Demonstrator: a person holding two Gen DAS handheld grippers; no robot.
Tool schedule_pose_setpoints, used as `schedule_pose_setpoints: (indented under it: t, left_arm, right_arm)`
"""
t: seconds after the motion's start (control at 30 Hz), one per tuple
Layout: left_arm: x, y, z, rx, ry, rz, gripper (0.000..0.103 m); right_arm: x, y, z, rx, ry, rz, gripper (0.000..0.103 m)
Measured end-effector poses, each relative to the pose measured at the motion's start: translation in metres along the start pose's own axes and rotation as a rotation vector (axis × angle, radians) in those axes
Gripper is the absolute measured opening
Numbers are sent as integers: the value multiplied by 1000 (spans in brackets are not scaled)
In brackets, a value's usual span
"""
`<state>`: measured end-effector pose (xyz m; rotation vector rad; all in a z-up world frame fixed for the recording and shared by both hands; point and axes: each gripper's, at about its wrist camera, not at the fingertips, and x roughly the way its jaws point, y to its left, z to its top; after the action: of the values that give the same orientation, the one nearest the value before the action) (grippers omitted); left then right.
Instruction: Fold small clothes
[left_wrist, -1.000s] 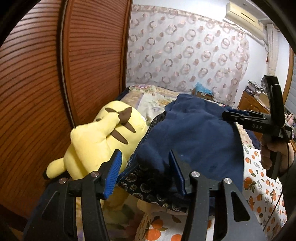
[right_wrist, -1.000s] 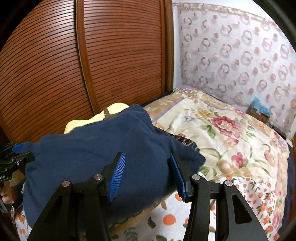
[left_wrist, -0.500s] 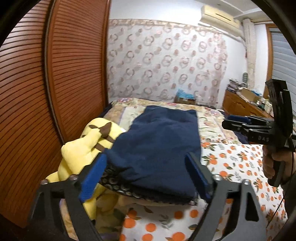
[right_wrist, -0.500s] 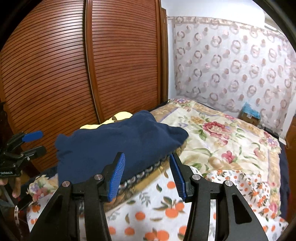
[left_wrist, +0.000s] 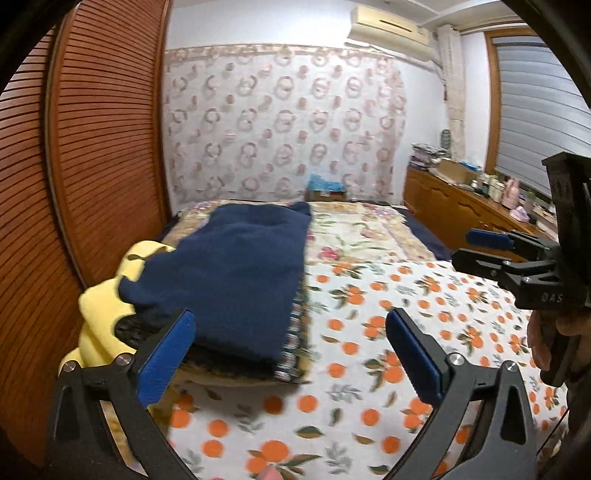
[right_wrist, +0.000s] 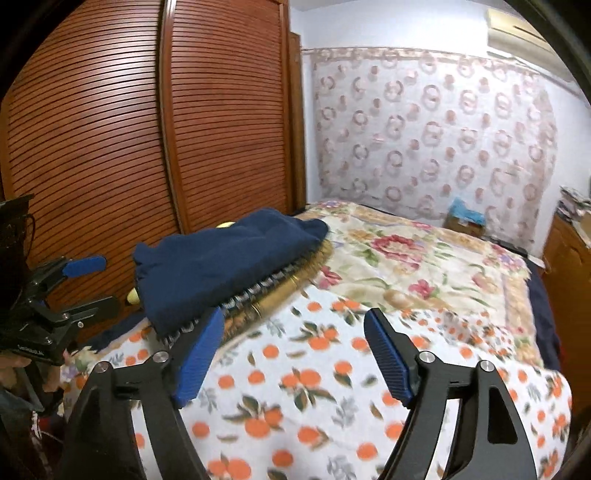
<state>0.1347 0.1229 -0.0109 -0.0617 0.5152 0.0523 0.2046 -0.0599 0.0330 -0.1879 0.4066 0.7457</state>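
Note:
A folded navy blue garment (left_wrist: 236, 273) lies on a stack of patterned cloth at the bed's left side; it also shows in the right wrist view (right_wrist: 221, 258). My left gripper (left_wrist: 291, 350) is open and empty, held above the orange-print sheet just right of the stack. My right gripper (right_wrist: 293, 354) is open and empty, back from the garment. Each gripper shows in the other's view: the right one (left_wrist: 484, 247) at the right edge, the left one (right_wrist: 92, 284) at the left edge.
A yellow plush toy (left_wrist: 99, 299) sits between the stack and the slatted wooden wardrobe (left_wrist: 92, 147). The orange-print sheet (left_wrist: 406, 302) and a floral quilt (right_wrist: 406, 266) cover the bed. A wooden dresser (left_wrist: 461, 214) with clutter stands at the right.
Both grippers have let go of the navy garment, opened wide and pulled back from it. The garment now lies flat on the stack.

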Motion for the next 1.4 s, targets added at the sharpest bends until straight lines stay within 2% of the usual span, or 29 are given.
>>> schedule_pose_setpoints:
  t: [0.2, 0.37, 0.43, 0.5, 0.77, 1.2, 1.4]
  left_arm:
    - [-8, -37, -8, 38, -2, -56, 103]
    - [-19, -68, -13, 75, 0, -59, 103]
    - [-24, -78, -14, 75, -9, -83, 103]
    - [-28, -89, -13, 84, -11, -111, 103]
    - [-46, -111, 2, 84, -28, -116, 103]
    - [-80, -111, 26, 85, -130, -96, 103]
    - [-79, -104, 25, 68, -129, -77, 103]
  right_arm:
    - [-55, 8, -24, 61, -34, -96, 82]
    - [-99, 21, -44, 91, -53, -158, 82]
    - [-115, 25, -51, 111, -60, -179, 82]
    - [-127, 30, -54, 138, -68, -198, 82]
    - [-176, 43, -62, 195, -104, -288, 82]
    - [-209, 74, -62, 197, -168, -382, 82]
    - [-206, 80, -68, 192, -171, -405, 82]
